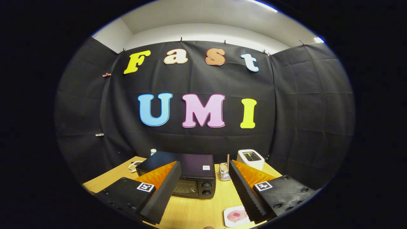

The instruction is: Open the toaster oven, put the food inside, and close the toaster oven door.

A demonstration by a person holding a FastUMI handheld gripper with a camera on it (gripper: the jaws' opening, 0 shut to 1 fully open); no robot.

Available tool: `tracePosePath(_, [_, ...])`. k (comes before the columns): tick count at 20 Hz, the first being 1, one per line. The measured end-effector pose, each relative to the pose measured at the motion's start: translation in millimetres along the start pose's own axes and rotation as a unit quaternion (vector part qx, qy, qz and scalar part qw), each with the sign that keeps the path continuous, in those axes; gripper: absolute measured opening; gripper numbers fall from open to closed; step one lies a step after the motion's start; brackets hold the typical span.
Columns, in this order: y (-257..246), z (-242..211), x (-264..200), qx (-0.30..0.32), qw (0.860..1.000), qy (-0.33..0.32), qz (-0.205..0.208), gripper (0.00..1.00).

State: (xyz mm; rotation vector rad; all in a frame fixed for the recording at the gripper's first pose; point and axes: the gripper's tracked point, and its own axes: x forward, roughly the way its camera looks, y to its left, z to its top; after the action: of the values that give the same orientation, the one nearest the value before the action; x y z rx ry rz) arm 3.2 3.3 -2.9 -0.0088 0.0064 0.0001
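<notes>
A black toaster oven [187,173] stands on the wooden table [210,206], just beyond my left finger [160,190], which covers part of its front. Its door looks closed, and two round knobs [206,188] sit on the right of its front. A white square plate with a round pinkish piece of food [236,215] lies on the table close to me, beside the inner edge of my right finger [246,190]. My gripper [204,168] is held above the table, open wide, with nothing between its fingers.
A white pop-up toaster [250,158] stands at the back right of the table. A small glass holder with a wooden stick [224,171] sits right of the oven. A small white-capped bottle [153,152] and a flat white object [135,165] lie behind and left of the oven.
</notes>
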Motion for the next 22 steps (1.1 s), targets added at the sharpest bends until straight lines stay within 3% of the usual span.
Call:
tracePosePath(13, [64, -22, 60, 0.006, 0.999, 0.041, 0.014, 0.98])
tracePosePath(22, [126, -94, 120, 0.018, 0.995, 0.096, 0.0, 0.98])
